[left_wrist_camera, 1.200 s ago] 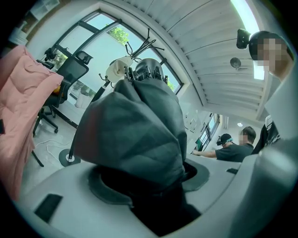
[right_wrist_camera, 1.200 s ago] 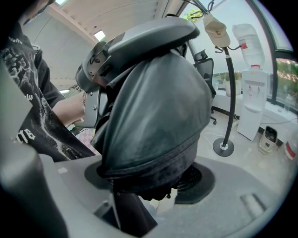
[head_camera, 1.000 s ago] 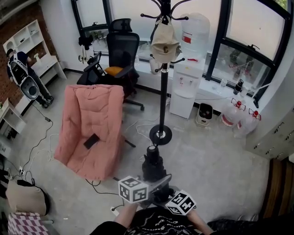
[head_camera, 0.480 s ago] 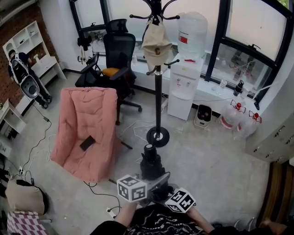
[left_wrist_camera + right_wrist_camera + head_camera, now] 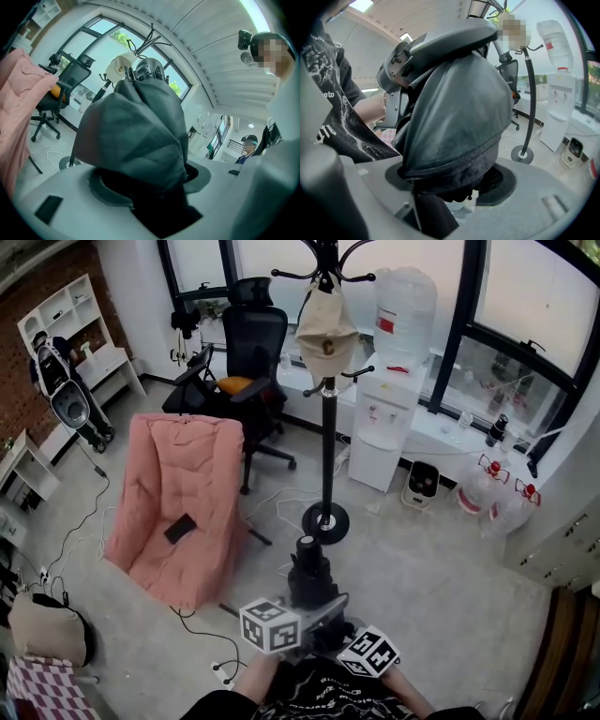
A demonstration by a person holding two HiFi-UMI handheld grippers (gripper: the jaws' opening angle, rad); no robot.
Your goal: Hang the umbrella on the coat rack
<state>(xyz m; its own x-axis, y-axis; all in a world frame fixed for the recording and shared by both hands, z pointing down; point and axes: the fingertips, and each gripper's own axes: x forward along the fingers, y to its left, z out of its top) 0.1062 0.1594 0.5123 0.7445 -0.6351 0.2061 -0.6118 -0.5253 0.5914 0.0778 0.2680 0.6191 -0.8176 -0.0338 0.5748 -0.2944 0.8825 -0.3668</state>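
The left gripper (image 5: 150, 185) and the right gripper (image 5: 452, 187) are both clamped on the folded umbrella (image 5: 312, 576), jaws wide around its dark fabric, holding it low in front of the person. The coat rack (image 5: 327, 427) stands ahead and well apart, with a cap (image 5: 326, 329) on one hook. This looks like the approach. Next, the umbrella must be lifted to a free hook, though I cannot make out a strap or handle to catch there.

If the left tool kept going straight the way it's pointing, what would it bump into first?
Probably the coat rack: the left tool, gripping the umbrella, aims at its pole, though depth is hard to judge.
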